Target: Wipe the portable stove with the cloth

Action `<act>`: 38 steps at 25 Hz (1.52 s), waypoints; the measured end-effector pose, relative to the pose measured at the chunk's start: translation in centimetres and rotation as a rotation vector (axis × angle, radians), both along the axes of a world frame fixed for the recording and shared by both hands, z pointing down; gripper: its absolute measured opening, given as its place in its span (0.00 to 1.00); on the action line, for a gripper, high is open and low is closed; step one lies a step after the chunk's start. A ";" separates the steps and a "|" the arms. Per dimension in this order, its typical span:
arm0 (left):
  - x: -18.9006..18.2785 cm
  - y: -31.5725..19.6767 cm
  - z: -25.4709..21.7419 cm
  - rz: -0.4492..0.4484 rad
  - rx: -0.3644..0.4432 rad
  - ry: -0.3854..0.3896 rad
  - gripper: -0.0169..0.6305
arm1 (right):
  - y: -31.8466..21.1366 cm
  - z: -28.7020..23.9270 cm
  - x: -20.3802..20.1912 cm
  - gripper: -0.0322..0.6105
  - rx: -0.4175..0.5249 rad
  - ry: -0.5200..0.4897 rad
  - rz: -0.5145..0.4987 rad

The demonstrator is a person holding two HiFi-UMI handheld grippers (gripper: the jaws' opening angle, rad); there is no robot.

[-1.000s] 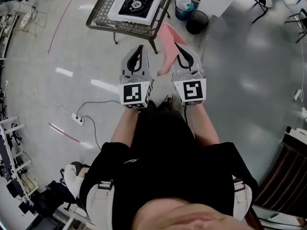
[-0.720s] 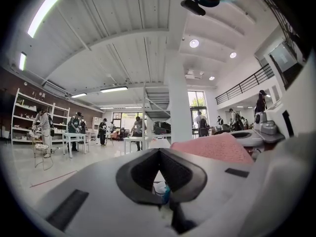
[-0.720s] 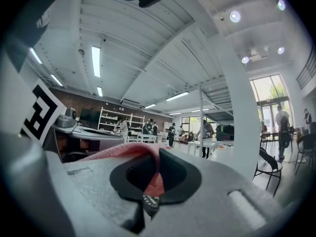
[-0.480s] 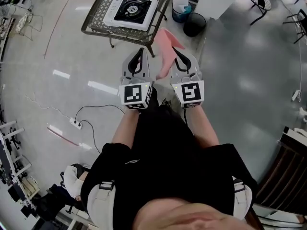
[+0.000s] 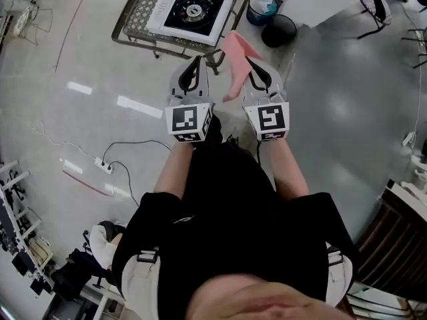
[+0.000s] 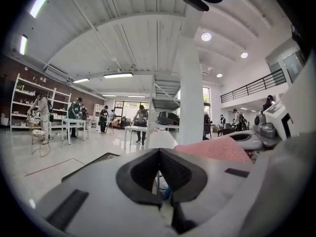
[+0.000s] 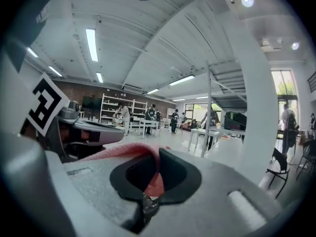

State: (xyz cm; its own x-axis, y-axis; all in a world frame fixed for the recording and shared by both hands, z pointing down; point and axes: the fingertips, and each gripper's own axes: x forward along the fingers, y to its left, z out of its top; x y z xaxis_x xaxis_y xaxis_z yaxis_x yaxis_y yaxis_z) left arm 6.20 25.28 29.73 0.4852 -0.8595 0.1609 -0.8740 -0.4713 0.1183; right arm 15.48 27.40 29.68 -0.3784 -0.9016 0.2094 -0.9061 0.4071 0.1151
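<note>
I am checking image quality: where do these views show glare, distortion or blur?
Head view: fisheye curves the room's edges, lamp glare streaks the floor, the portable stove is sharp. Left gripper view: dark vignette, bright ceiling lamps. Right gripper view: same vignette; the cloth between the jaws looks soft.

We hold the left gripper (image 6: 159,151) with its jaws pressed together and nothing between them; just right of the jaws lies the pink cloth (image 6: 212,148), with the right gripper (image 6: 269,125) beyond it; ahead of the jaws rises a white pillar (image 6: 191,88); far ahead and leftward, people stand at tables (image 6: 133,129).
</note>
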 end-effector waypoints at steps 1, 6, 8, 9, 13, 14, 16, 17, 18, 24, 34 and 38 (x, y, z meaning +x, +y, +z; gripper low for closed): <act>-0.6 -1.4 0.3 -0.002 -0.010 -0.003 0.02 | -1.3 0.3 -0.2 0.06 -0.009 0.005 0.002; -2.5 -7.2 -0.1 0.011 -0.010 -0.008 0.02 | -6.8 1.3 -1.5 0.06 -0.045 0.017 0.009; -2.9 -8.8 0.3 0.032 -0.028 -0.009 0.02 | -8.4 2.0 -1.8 0.06 -0.075 0.021 0.014; -3.1 -9.5 0.7 0.041 -0.043 -0.009 0.02 | -9.1 2.5 -1.9 0.06 -0.093 0.028 0.019; -3.8 -11.9 2.6 0.050 -0.089 -0.020 0.02 | -11.4 4.6 -1.4 0.06 -0.162 0.070 0.048; -3.9 -12.5 3.1 0.046 -0.100 -0.024 0.02 | -12.0 5.2 -1.2 0.06 -0.179 0.079 0.049; -3.9 -13.3 4.1 0.042 -0.126 -0.030 0.02 | -12.9 6.3 -0.6 0.06 -0.213 0.104 0.046; -3.7 -13.7 4.7 0.042 -0.138 -0.033 0.02 | -13.4 6.9 -0.2 0.06 -0.228 0.115 0.043; -3.5 -14.2 5.3 0.042 -0.150 -0.037 0.02 | -13.9 7.5 0.2 0.06 -0.241 0.124 0.041; -1.4 -17.6 8.3 0.020 -0.213 -0.070 0.02 | -18.5 11.5 2.7 0.06 -0.304 0.144 0.004; 1.3 -24.3 11.4 -0.104 -0.316 -0.047 0.02 | -28.9 17.7 7.8 0.06 -0.379 0.205 -0.096; 1.7 -25.6 14.1 -0.158 -0.350 -0.073 0.02 | -32.5 20.4 8.6 0.06 -0.353 0.255 -0.133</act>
